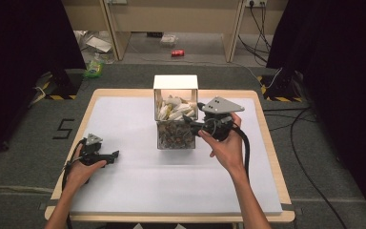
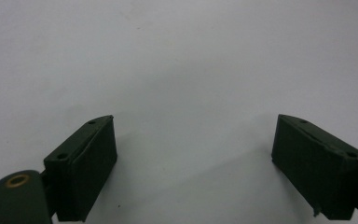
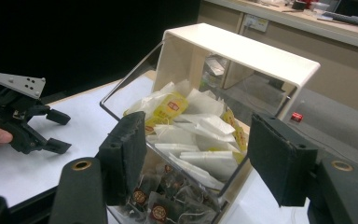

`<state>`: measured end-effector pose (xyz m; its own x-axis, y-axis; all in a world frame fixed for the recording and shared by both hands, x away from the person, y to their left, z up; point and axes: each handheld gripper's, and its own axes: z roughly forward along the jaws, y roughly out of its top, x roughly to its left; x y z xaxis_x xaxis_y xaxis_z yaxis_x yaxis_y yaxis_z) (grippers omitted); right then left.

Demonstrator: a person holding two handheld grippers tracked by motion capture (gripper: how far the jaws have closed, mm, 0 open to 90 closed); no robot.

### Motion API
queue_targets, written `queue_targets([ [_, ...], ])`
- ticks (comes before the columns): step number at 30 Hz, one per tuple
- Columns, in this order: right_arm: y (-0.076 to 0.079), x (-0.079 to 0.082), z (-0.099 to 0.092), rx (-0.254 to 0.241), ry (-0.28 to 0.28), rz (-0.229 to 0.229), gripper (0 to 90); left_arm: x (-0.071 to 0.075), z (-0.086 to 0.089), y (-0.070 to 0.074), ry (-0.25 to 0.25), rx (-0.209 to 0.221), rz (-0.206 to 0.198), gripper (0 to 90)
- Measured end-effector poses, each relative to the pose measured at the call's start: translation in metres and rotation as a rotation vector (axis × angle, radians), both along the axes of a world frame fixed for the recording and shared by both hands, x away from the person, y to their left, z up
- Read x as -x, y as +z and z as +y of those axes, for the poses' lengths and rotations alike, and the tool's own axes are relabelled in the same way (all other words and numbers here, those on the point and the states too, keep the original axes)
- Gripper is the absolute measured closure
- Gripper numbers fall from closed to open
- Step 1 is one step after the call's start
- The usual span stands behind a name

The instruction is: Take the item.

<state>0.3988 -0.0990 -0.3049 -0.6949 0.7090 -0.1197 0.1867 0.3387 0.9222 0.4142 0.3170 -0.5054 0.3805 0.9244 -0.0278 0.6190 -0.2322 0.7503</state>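
A clear box with a white lid (image 1: 175,82) stands at the table's middle back. White sachets with yellow labels (image 3: 186,119) lie in its upper part, and dark sachets (image 3: 165,203) fill the lower front. My right gripper (image 1: 193,112) is open at the box's right side, with its jaws astride the box's open front edge (image 3: 200,154) and nothing held between them. My left gripper (image 1: 110,155) rests low over the white table sheet at the left, far from the box. It is open and empty (image 2: 193,158), and also appears as the left gripper (image 3: 61,131) in the right gripper view.
The white sheet (image 1: 171,186) covers a wooden table with a bare rim (image 1: 271,143). On the floor beyond lie a red can (image 1: 177,53), a green bottle (image 1: 94,67) and cables (image 1: 295,129) at the right. Dark curtains stand on both sides.
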Motion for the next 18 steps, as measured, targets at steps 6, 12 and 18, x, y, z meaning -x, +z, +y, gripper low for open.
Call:
queue_targets([
  [6,0.0,-0.009,0.009,0.018,0.007,0.004,41.4,0.0,0.0,0.0,0.0,0.0,0.0,13.0],
  [12,-0.002,-0.019,0.016,0.043,0.016,0.01,44.9,0.0,0.0,0.0,0.0,0.001,0.0,13.0],
  [18,-0.004,-0.027,0.023,0.065,0.013,0.017,47.9,0.0,0.0,0.0,0.001,0.0,0.0,13.0],
])
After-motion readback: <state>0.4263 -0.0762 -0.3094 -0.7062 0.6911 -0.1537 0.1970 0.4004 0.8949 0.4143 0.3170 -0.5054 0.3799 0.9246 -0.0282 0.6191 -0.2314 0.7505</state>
